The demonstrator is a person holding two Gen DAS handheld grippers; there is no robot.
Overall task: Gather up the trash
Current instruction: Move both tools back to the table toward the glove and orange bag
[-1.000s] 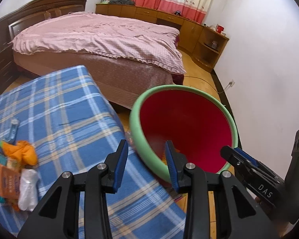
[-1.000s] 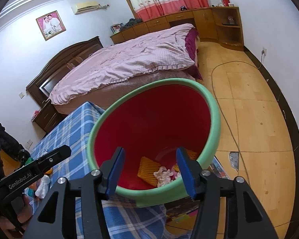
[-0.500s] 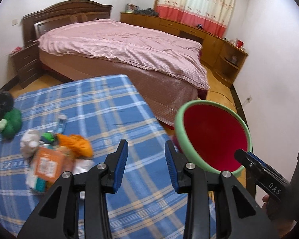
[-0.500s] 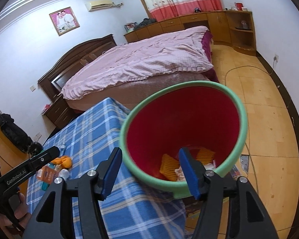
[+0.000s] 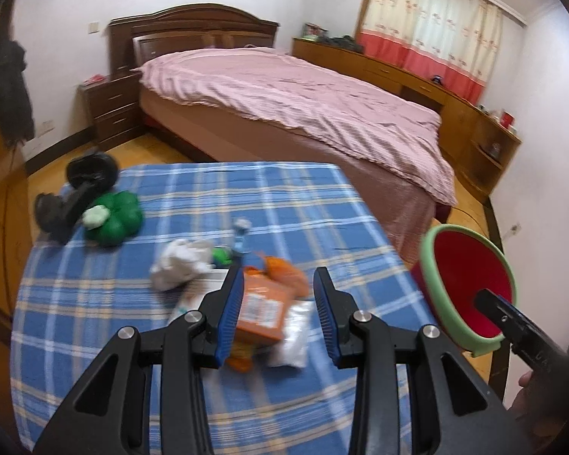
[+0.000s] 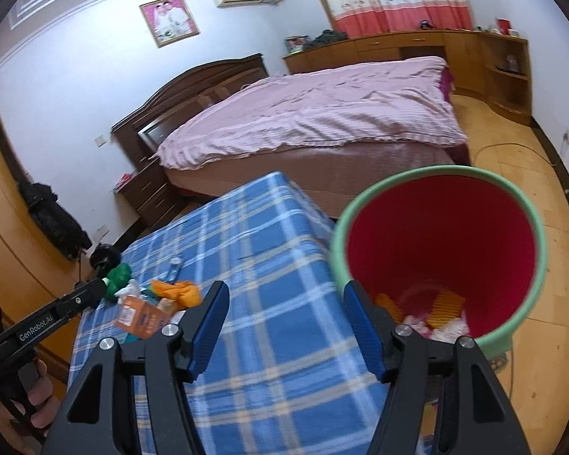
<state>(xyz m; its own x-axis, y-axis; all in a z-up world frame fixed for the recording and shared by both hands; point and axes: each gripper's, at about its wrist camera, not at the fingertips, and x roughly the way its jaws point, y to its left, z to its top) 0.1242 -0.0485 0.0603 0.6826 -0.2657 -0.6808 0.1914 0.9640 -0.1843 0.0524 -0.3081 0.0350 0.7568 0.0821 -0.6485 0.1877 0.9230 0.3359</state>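
A pile of trash lies on the blue plaid table (image 5: 95, 326): an orange carton (image 5: 263, 309), an orange wrapper (image 5: 288, 273), a crumpled white tissue (image 5: 176, 265) and a clear bag (image 5: 294, 335). My left gripper (image 5: 278, 313) is open and empty, just above the carton. A red bin with a green rim (image 6: 440, 250) stands off the table's right edge, with wrappers and tissue inside; it also shows in the left wrist view (image 5: 466, 284). My right gripper (image 6: 286, 326) is open and empty over the table edge beside the bin. The pile shows in the right wrist view (image 6: 151, 307).
A green plush object (image 5: 113, 220) and a black dumbbell (image 5: 76, 193) lie at the table's far left corner. A bed with a pink cover (image 5: 303, 113) stands behind the table. Wooden cabinets (image 5: 474, 121) line the far wall.
Both grippers swung left, away from the bin. The left gripper moved over the trash pile, which now sits between its fingers. Both stayed open.
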